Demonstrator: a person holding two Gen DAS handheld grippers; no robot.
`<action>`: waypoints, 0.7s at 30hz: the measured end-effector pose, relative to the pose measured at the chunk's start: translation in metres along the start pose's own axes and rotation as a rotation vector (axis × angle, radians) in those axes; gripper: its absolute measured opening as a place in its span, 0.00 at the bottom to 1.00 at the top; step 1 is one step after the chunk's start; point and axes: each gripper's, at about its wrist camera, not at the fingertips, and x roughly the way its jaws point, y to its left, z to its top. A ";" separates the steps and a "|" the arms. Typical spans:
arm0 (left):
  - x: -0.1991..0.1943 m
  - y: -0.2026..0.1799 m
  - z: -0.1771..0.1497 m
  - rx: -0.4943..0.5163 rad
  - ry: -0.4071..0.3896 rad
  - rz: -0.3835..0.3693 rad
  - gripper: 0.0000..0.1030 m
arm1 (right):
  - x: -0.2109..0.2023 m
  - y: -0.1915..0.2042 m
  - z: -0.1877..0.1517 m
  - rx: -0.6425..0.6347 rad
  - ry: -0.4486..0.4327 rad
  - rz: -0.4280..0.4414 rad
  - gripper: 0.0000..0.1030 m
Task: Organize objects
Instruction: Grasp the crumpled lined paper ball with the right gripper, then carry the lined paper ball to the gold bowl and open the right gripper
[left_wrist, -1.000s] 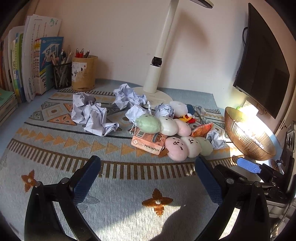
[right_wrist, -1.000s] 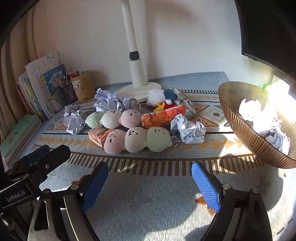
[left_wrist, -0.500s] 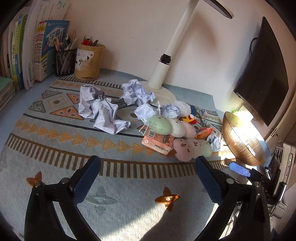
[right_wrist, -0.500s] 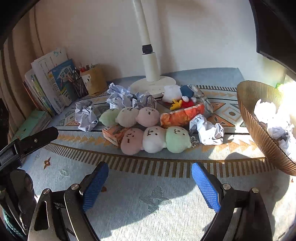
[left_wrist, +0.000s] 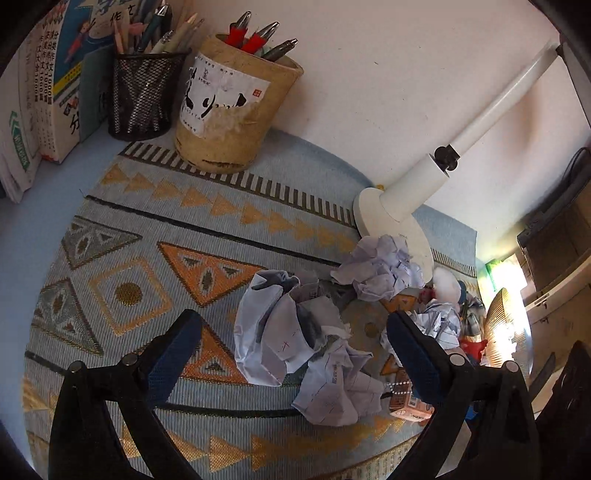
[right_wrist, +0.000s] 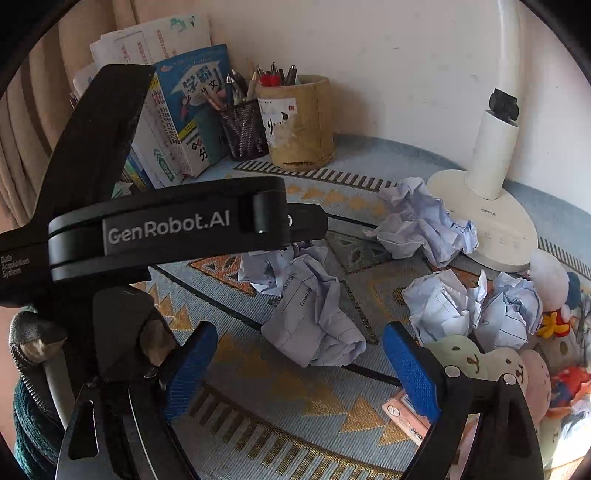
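A: What sits between the left gripper (left_wrist: 291, 350) jaws?
B: Crumpled paper (left_wrist: 295, 343), untouched; the jaws are spread. Its right finger hides a box (left_wrist: 410, 404).
A: The right gripper (right_wrist: 295, 354)?
B: Spread too, paper just ahead; plush toys (right_wrist: 517, 369) cut off rightward.

A patterned mat (left_wrist: 140, 236) covers the bench. On it lie crumpled paper balls (left_wrist: 295, 343), a lamp base (right_wrist: 491, 225) far right, a bamboo pen cup (left_wrist: 229, 110) far left, and plush toys (right_wrist: 517, 369) right.
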 end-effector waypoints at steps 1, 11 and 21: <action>0.002 0.003 -0.001 0.003 -0.009 0.000 0.95 | 0.004 -0.001 0.000 -0.003 -0.008 -0.022 0.89; 0.017 0.005 0.000 0.016 0.010 0.049 0.56 | 0.010 0.008 0.006 -0.084 -0.042 -0.077 0.47; -0.032 -0.001 -0.011 0.023 -0.168 0.060 0.44 | -0.090 0.002 -0.023 -0.051 -0.219 0.008 0.26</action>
